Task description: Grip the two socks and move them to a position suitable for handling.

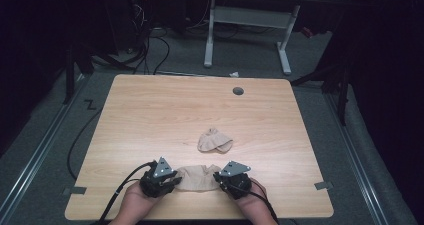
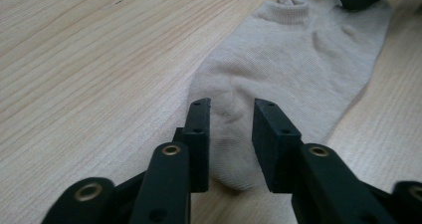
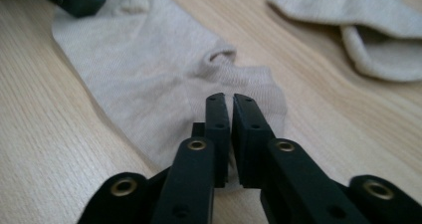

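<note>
While flat, sock point(image 2: 298, 59) toe between parted left jaws, cuff under right jaws.

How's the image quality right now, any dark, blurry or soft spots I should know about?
High view: table evenly lit, room around it dark. Left gripper view: sock sharp, jaw bases soft. Right gripper view: second sock and near jaws slightly blurred; no glare.

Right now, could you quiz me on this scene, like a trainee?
1. How many socks lie on the table?
2. True or false: the left gripper's jaws are clamped tight together.
3. Which sock lies between the left gripper and the right gripper? A the flat sock; B the crumpled sock.
Key: 1. two. 2. false, they stand apart over the flat sock's end. 3. A.
</note>
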A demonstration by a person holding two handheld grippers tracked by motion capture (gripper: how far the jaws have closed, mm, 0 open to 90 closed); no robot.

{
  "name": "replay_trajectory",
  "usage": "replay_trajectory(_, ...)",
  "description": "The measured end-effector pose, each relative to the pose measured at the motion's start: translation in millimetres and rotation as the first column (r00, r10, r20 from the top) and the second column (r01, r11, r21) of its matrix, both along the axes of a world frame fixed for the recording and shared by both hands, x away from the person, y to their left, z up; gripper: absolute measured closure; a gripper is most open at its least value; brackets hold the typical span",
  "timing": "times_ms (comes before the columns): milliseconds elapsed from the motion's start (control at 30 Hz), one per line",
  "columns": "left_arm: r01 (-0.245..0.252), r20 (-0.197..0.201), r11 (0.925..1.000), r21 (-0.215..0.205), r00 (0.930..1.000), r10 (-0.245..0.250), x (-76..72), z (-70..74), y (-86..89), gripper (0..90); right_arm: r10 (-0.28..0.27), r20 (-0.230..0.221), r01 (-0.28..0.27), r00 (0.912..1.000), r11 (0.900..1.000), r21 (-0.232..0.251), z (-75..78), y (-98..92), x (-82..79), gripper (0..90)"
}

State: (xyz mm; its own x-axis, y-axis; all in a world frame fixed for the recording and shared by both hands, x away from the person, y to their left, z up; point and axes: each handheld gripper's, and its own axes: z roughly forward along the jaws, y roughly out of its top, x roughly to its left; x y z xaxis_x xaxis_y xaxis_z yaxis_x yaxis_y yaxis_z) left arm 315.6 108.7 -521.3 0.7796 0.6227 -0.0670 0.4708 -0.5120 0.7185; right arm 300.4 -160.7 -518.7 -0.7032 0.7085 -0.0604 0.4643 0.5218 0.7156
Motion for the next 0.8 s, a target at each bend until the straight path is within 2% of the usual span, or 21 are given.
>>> replay_trajectory(233,0.003,0.042,1.0000,-0.008,0.9991,-0.003,0.9,9.0,9.0,54.7,-0.047,0.029,0.046,0.9985,0.998,0.042,6.5,-11.2,5.1,83.7)
replay_trajectory(267,-0.008,0.050,0.9996,-0.027,0.9987,0.010,2.8,10.4,13.2,52.8,-0.061,0.033,0.059,0.9976,0.997,0.053,8.1,-15.3,8.7,83.7)
replay_trajectory(367,-0.022,0.047,0.9987,-0.046,0.9986,0.024,5.1,11.6,17.1,49.0,-0.074,0.035,0.072,0.9966,0.995,0.063,9.0,-19.5,13.1,83.7)
replay_trajectory(400,-0.032,0.053,0.9979,-0.055,0.9980,0.035,6.4,13.0,21.4,47.8,-0.102,0.026,0.100,0.9944,0.992,0.082,10.2,-23.7,19.0,84.0)
replay_trajectory(500,-0.039,0.055,0.9976,-0.058,0.9976,0.043,7.9,13.6,26.8,45.5,-0.138,0.025,0.136,0.9901,0.988,0.078,13.0,-27.9,30.8,82.9)
replay_trajectory(567,-0.047,0.051,0.9970,-0.061,0.9975,0.050,8.9,12.8,30.2,44.9,-0.164,0.025,0.161,0.9862,0.984,0.080,14.9,-30.0,39.6,78.4)
replay_trajectory(667,-0.051,0.045,0.9966,-0.064,0.9975,0.054,9.6,12.1,32.9,44.7,-0.175,0.026,0.173,0.9842,0.981,0.084,16.7,-31.0,48.4,78.4)
replay_trajectory(800,-0.065,0.038,0.9955,-0.068,0.9970,0.068,12.3,11.7,38.6,42.7,-0.206,0.017,0.204,0.9784,0.976,0.072,24.0,-30.5,75.3,78.6)
